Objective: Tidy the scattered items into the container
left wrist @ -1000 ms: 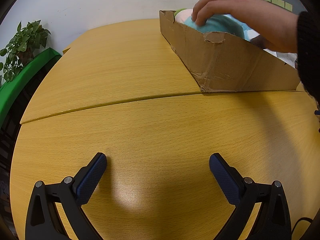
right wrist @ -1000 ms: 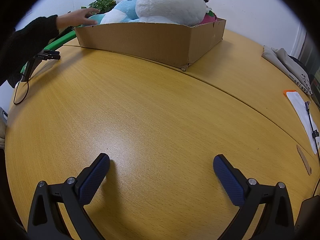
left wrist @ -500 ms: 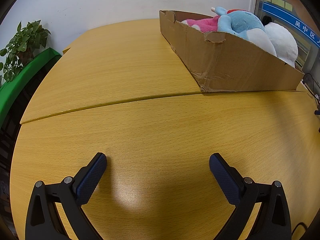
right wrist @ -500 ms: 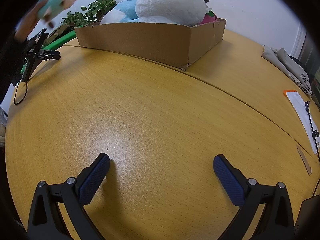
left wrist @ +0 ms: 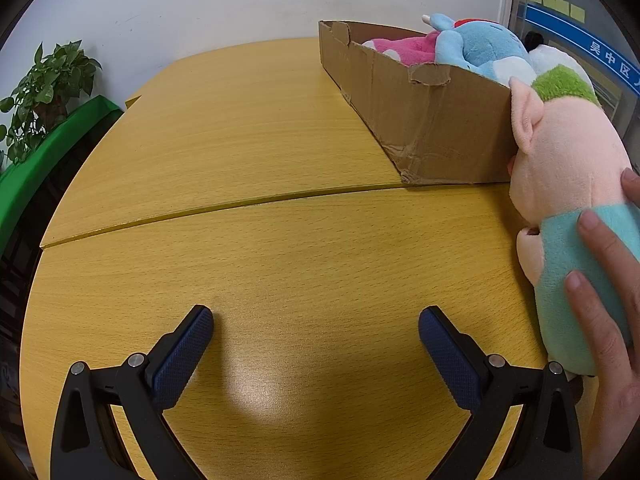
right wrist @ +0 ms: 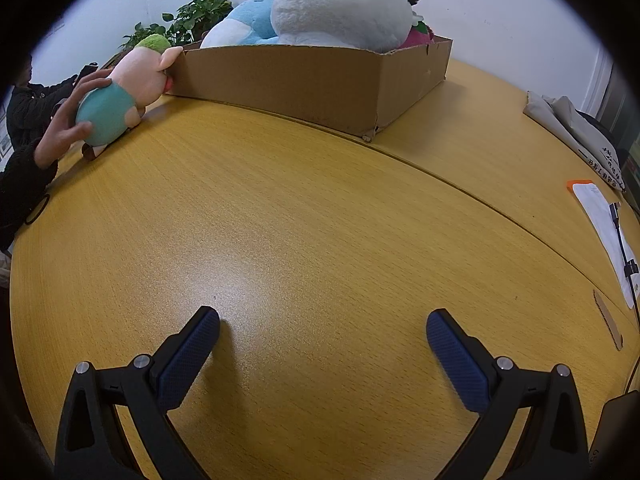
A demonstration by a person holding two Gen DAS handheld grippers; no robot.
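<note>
A cardboard box [left wrist: 436,120] [right wrist: 304,88] stands on the wooden table [left wrist: 260,240] [right wrist: 320,220], holding a blue plush [left wrist: 480,46] [right wrist: 248,20], a pink plush [left wrist: 400,46] and a big white plush [right wrist: 340,6]. A pig plush in a teal shirt [left wrist: 568,184] [right wrist: 120,88] lies on the table against the box's side, with a person's hand [left wrist: 604,320] [right wrist: 66,124] on it. My left gripper [left wrist: 316,332] is open over bare table, left of the pig. My right gripper [right wrist: 322,332] is open too, far from the box.
A potted plant [left wrist: 44,92] [right wrist: 196,12] and a green ledge [left wrist: 44,152] sit beyond the table's edge. Folded grey cloth [right wrist: 576,128], a white sheet on an orange pad [right wrist: 604,216] and a cable [right wrist: 624,248] lie at the table's right side.
A person's hand took the pig plush out of the box, carried it through the air and set it on the table against the box. Both grippers stayed still.
</note>
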